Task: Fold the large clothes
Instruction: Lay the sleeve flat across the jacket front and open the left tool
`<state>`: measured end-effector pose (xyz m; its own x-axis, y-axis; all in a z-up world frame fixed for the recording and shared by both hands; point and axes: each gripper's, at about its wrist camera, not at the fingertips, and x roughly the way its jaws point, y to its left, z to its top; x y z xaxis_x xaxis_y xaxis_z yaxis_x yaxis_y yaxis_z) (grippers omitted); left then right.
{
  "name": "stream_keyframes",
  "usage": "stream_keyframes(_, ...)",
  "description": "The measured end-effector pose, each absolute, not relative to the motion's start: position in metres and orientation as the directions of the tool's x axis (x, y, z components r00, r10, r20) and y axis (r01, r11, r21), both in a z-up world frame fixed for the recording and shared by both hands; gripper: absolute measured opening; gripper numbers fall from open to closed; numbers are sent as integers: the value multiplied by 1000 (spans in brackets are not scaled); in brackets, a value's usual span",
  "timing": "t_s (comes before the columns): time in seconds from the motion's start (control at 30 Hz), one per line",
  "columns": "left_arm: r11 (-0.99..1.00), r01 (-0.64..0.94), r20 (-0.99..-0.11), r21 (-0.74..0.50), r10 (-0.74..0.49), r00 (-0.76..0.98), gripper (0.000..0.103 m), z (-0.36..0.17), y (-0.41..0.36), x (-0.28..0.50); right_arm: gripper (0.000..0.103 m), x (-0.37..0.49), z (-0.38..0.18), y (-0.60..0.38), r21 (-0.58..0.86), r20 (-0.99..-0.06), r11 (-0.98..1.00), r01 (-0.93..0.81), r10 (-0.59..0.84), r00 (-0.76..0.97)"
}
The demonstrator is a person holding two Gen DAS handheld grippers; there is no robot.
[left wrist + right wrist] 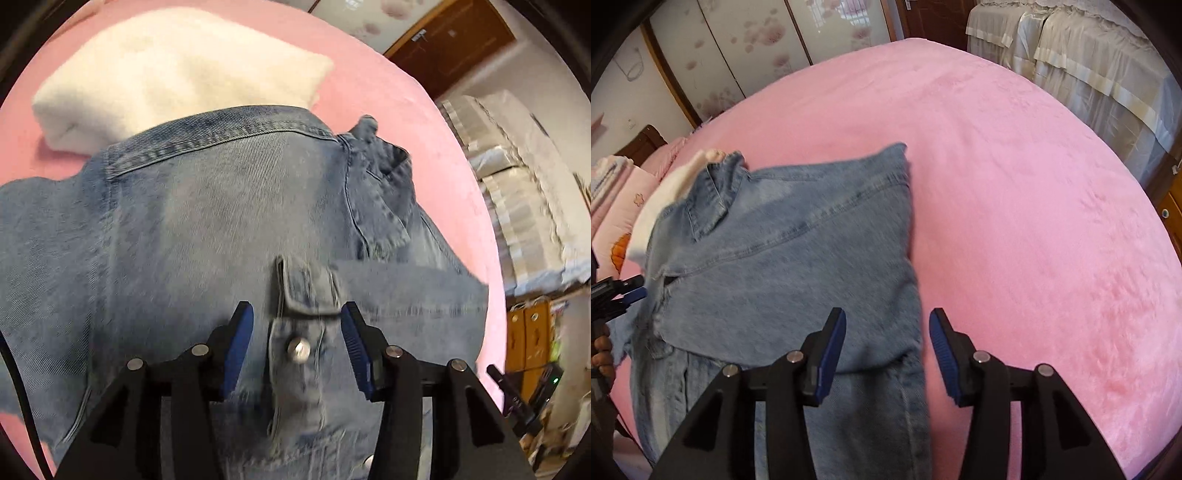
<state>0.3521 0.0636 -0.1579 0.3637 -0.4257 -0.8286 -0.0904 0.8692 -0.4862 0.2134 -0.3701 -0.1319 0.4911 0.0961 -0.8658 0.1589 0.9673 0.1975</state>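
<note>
A light blue denim jacket (207, 221) lies partly folded on a pink bed (369, 88). It also shows in the right wrist view (798, 251). My left gripper (297, 317) is open, its blue pads on either side of a buttoned cuff or tab (299, 347) of the jacket, not closed on it. My right gripper (888, 321) is open and empty, hovering over the jacket's right edge near the bed (1015, 192). The left gripper (624, 291) shows at the far left of the right wrist view, at the jacket's left side.
A folded white fluffy garment (177, 74) lies beyond the jacket and partly under it. Pink pillows (617, 206) sit at the bed's far left. Cream curtains (1071, 55) and a flowered wardrobe (746, 48) stand beyond the bed. A wooden door (450, 40) is behind.
</note>
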Motion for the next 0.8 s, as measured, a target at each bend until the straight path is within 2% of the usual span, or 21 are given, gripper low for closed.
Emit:
stream_keyframes(0.17,865,-89,-836,-493,-443,324,47,-168,56,365,48,248,-131,-369,212,-861,962,171,101,499)
stream_keyframes(0.3,894,-63,-861,-443,-405,309,24,-177,36,368,51,279,-135,-378,216,-865,956,197,94,494)
stream_keyframes(0.33,907,-52,-870,-417,-383,310,22,-178,31,368,51,289,-137,-380,209,-867,956,204,85,491)
stream_keyframes(0.47,942,-7,-884,-336,-313,347,20,-172,15,356,51,332,-150,-391,166,-886,953,252,32,463)
stream_keyframes(0.57,949,5,-878,-315,-293,378,19,-166,15,346,51,353,-166,-398,182,-909,945,272,56,413)
stream_keyframes(0.6,951,11,-872,-309,-288,395,19,-163,15,341,39,356,-170,-398,179,-911,947,265,58,408)
stream_keyframes(0.63,957,24,-867,-291,-274,416,19,-161,15,337,20,357,-170,-395,159,-912,957,242,48,408)
stream_keyframes(0.67,961,31,-867,-275,-262,423,19,-162,14,337,11,357,-165,-391,105,-908,973,206,9,419)
stream_keyframes(0.8,976,32,-895,-214,-209,395,21,-183,6,341,12,353,-172,-389,34,-905,981,189,-49,422)
